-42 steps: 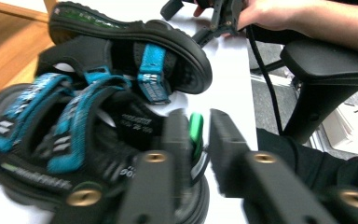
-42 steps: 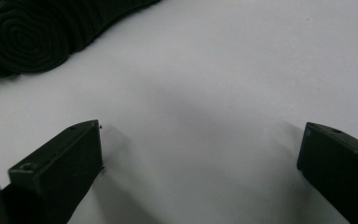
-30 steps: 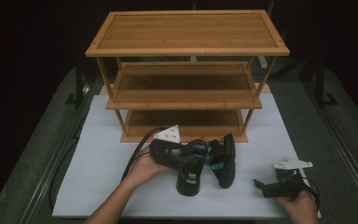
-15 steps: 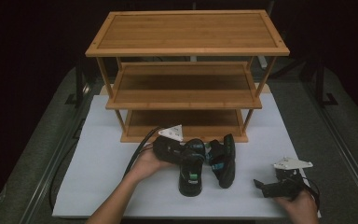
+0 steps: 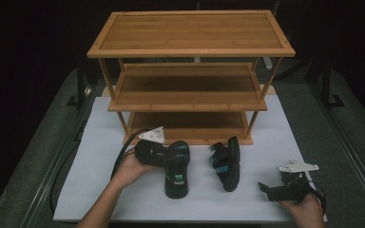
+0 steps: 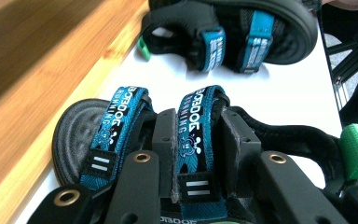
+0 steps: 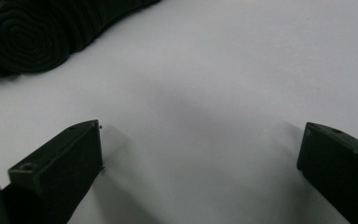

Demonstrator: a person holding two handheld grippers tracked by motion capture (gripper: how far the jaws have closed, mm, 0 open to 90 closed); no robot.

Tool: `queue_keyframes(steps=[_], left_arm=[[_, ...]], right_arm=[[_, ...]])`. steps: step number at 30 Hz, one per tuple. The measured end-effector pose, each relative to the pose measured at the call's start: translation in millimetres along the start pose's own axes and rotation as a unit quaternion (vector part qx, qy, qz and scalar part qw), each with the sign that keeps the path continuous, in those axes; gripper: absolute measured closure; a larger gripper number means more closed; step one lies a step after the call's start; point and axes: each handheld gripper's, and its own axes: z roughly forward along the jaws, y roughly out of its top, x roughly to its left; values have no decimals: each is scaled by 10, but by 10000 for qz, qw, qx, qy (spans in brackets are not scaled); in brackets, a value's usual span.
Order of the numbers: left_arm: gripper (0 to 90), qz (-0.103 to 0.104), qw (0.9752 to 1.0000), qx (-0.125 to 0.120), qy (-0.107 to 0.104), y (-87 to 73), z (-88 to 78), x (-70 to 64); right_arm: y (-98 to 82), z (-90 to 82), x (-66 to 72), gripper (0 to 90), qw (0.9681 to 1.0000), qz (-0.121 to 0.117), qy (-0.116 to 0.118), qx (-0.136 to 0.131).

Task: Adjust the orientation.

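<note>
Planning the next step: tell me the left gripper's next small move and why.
Probably lift the sandal toward the rack. The left gripper has just closed its jaws on the sandal's blue strap, and the shelves are bare.

In the left gripper view, the near sandal [image 6: 177,154] is cut off at six o'clock, and the jaws cover the sides of its middle strap. The shelf [image 6: 42,84] at nine o'clock is blurred. In the right gripper view, the ribbed sole [image 7: 51,32] is cut off at eleven o'clock.
</note>
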Motion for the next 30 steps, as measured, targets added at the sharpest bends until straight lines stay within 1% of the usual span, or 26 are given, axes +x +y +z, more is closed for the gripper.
queue_keyframes(steps=[2,3,4,5,6,7,8,9,10,11,12,13,15,16,17,19,21,22,23,24,26,27,28,30], left_arm=[[690,-70,10000,-43,-39,-25,-4,4],[643,-81,9999,-52,-68,-28,-6,1],[643,-106,9999,-93,-60,-29,-10,-11],[534,-114,9999,-98,18,-26,-29,-28],[534,-112,9998,-114,89,-29,-46,-39],[512,-127,9997,-143,144,-39,-87,-52],[482,-147,9996,-165,165,-51,-117,-60],[452,-197,9994,-192,230,-74,-166,-75],[404,-213,9992,-172,284,-89,-201,-84],[353,-241,9988,-173,395,-124,-257,-102],[332,-271,9984,-162,467,-150,-290,-116],[292,-281,9972,-58,689,-226,-370,-148],[233,-285,9952,36,933,-316,-444,-184],[208,-285,9952,36,933,-316,-444,-184],[208,-314,9941,84,1040,-362,-481,-196],[151,-396,9910,171,1269,-504,-591,-221],[137,-484,9888,167,1405,-597,-667,-237],[122,-484,9888,167,1405,-597,-667,-237],[122,-523,9873,167,1489,-639,-705,-242],[102,-593,9856,143,1579,-691,-749,-251],[94,-658,9836,146,1676,-759,-807,-265],[79,-718,9819,161,1747,-809,-841,-276],[71,-736,9808,180,1796,-841,-860,-282],[71,-792,9779,265,1918,-940,-908,-305]], right_arm=[[0,0,0,0,10000,1,0,0],[0,0,0,0,10000,0,0,-1],[0,0,0,0,10000,0,0,-1],[-1,-1,1,0,10000,1,-4,-5],[-1,-1,1,0,10000,1,-4,-5],[-1,-1,1,0,10000,0,-4,-6],[-2,0,1,0,10000,2,-3,-7],[-1,-1,1,0,10000,0,-4,-7],[-2,-1,0,0,10000,2,-3,-7],[-1,-1,0,0,10000,1,-2,-6],[-1,-1,0,0,10000,0,-2,-6],[-1,-1,0,0,10000,0,-2,-6],[-1,-2,0,0,10000,-4,-5,1],[-1,-2,0,0,10000,-4,-5,1],[-1,-1,0,0,10000,-5,-5,-1],[0,-1,1,0,10000,-2,-6,2],[0,-2,1,0,10000,-2,-8,2],[0,-2,1,0,10000,-2,-8,2],[0,-2,2,0,10000,-2,-11,6],[1,-2,2,0,10000,-4,-10,6],[1,-2,2,0,10000,-5,-12,8],[1,-2,2,0,10000,-4,-13,5],[1,-2,3,0,10000,-7,-14,4],[1,-2,2,0,10000,-10,-15,3]])
